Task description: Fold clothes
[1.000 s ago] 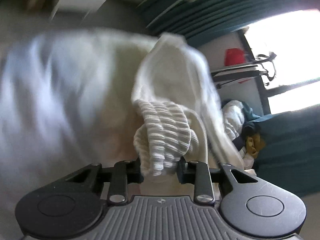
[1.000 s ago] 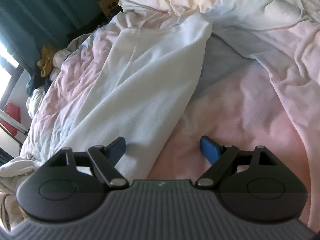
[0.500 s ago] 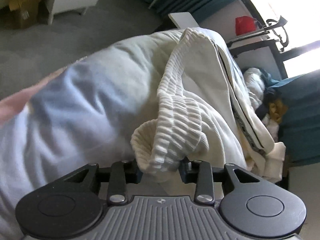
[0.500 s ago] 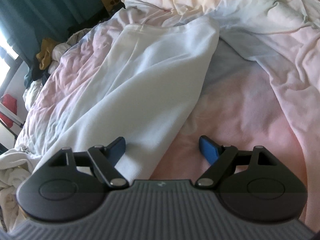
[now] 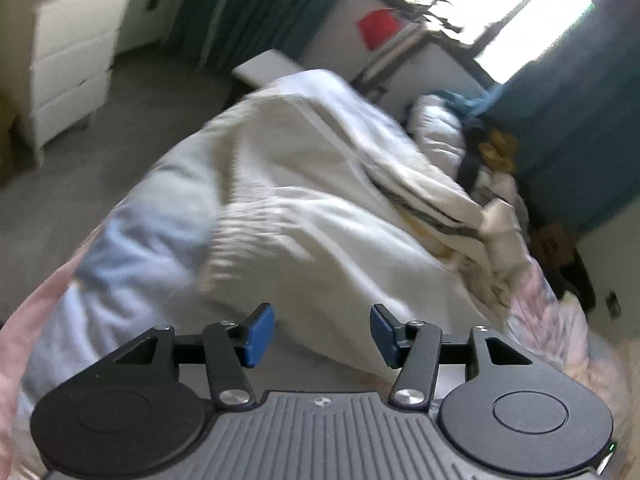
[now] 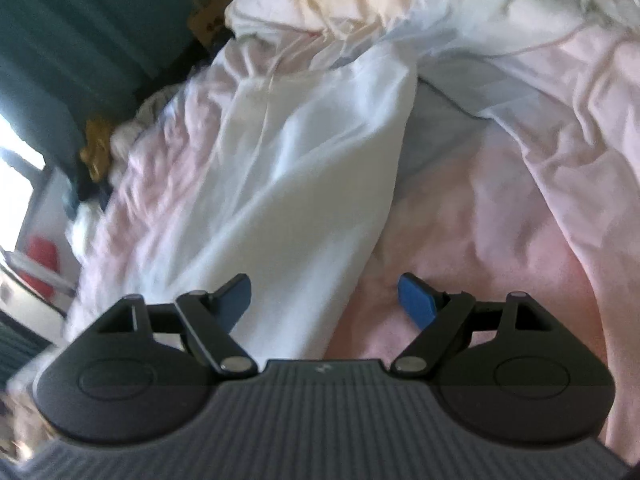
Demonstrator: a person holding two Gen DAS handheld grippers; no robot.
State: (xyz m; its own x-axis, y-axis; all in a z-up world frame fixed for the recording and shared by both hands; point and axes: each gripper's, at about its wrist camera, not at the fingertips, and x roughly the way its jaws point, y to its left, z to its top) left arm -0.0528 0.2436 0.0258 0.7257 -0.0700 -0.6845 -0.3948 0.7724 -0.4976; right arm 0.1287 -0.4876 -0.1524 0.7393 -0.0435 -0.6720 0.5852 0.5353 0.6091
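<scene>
On my left wrist view, the left tool (image 5: pixel 322 334) is released, its blue pads (image 5: pixel 260 334) spread apart with nothing between them. Just beyond it I see the cream garment (image 5: pixel 320 216) lying in a heap on the bed (image 5: pixel 132 240), its ribbed edge toward the left; the view is blurred, so finer folds are hard to read. A white dresser (image 5: pixel 68 64) stands on the floor past the bed, and a pile of clothes (image 5: pixel 472 140) sits near the teal curtain (image 5: pixel 568 120).

On my right wrist view, the right tool (image 6: pixel 326 300) is also released, jaws wide, holding nothing. It hangs over a white garment (image 6: pixel 304 184) spread flat on the pink bedsheet (image 6: pixel 480 216), the left pad (image 6: pixel 234 294) above the cloth.
</scene>
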